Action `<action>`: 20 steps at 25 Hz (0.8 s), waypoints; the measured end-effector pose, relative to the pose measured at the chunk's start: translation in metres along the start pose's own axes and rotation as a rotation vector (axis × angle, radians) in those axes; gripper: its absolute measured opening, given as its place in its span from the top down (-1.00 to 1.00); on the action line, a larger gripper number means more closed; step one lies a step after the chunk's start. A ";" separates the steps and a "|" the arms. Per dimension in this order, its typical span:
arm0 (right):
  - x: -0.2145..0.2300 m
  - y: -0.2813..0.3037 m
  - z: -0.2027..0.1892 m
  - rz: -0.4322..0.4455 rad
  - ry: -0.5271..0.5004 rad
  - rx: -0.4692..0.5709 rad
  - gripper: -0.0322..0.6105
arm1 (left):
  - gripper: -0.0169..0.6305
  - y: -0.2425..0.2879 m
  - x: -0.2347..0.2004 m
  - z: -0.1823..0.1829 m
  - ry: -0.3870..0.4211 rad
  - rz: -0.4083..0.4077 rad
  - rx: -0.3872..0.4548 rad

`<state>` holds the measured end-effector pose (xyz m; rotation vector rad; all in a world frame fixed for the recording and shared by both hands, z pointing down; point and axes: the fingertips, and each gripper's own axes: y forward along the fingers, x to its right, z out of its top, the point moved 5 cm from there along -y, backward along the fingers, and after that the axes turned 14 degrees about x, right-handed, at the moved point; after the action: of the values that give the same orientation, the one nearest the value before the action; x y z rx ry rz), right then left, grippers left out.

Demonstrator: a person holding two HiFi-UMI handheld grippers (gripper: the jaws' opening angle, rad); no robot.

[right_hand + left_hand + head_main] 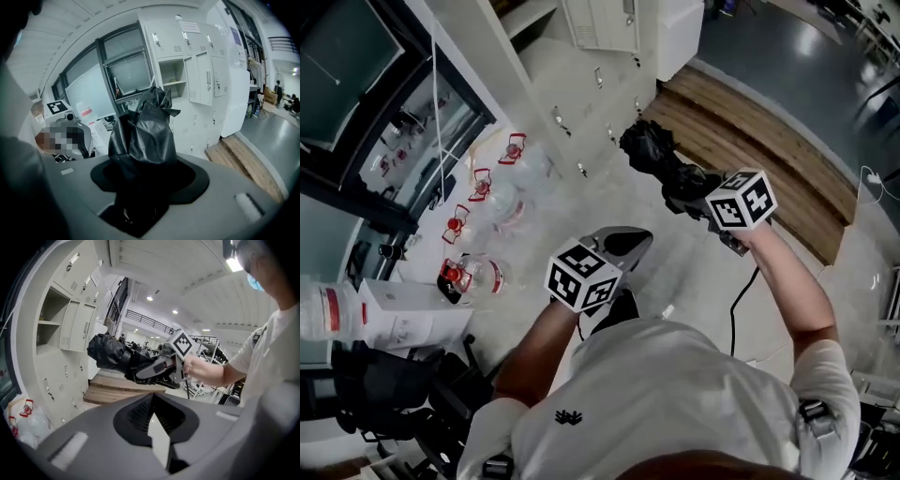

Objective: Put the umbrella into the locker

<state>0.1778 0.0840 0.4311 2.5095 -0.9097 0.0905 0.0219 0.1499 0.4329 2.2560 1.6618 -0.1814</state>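
Black umbrella (143,136) sits clamped in right gripper (139,197); left gripper (153,420) is closed, empty.

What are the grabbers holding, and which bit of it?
The right gripper clamps one end of the black folded umbrella; the left gripper holds nothing.

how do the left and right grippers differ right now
The right gripper is clamped on the black folded umbrella; the left gripper holds nothing, its jaws together. In the head view the right gripper is stretched further out than the left gripper. Both point roughly toward the lockers.
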 end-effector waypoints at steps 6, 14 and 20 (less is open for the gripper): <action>0.048 0.066 0.085 -0.002 -0.028 -0.001 0.16 | 0.78 0.023 -0.088 0.057 0.028 -0.034 0.028; 0.095 0.166 0.170 -0.007 -0.062 0.019 0.16 | 0.78 0.024 -0.168 0.102 0.027 -0.122 0.021; 0.116 0.235 0.236 0.033 -0.096 0.019 0.16 | 0.78 0.027 -0.208 0.133 -0.004 -0.141 0.044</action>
<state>0.0995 -0.2478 0.3416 2.5356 -0.9929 -0.0102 -0.0047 -0.0901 0.3744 2.1688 1.8326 -0.2583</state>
